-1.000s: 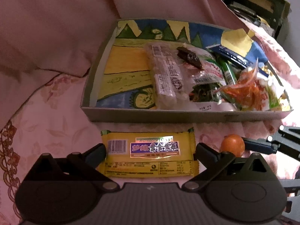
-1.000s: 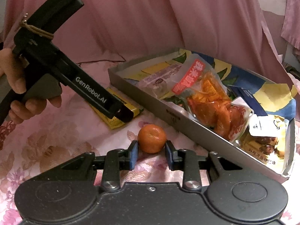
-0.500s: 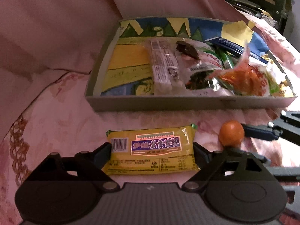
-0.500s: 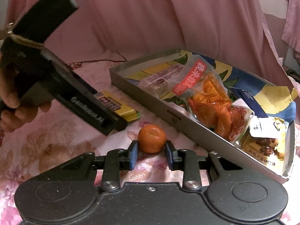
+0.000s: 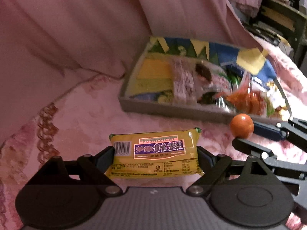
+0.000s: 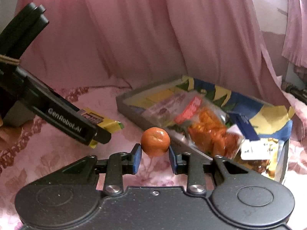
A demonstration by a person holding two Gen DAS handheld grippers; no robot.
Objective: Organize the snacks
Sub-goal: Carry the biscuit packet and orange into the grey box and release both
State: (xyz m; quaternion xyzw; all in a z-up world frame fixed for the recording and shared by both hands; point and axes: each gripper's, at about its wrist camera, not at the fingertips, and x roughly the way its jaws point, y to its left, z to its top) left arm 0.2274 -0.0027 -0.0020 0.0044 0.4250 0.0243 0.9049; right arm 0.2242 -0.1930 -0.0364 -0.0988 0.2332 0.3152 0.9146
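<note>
My left gripper (image 5: 155, 153) is shut on a yellow snack packet (image 5: 155, 153) and holds it above the pink bedspread. The packet also shows in the right wrist view (image 6: 103, 121), in the left gripper (image 6: 96, 136). My right gripper (image 6: 155, 151) is shut on a small orange mandarin (image 6: 155, 141), lifted off the cloth; it also shows in the left wrist view (image 5: 241, 126). A grey tray (image 5: 172, 111) with a colourful lining lies ahead and holds several snack bags, among them an orange one (image 6: 211, 134).
Pink curtain folds (image 6: 153, 38) hang behind the tray (image 6: 132, 111). The floral bedspread (image 5: 76, 118) spreads to the left and front. Dark furniture (image 5: 278, 19) stands at the far right.
Both grippers rose and pulled back from the tray. The yellow packet left the cloth in my left gripper. The mandarin left the cloth in my right gripper.
</note>
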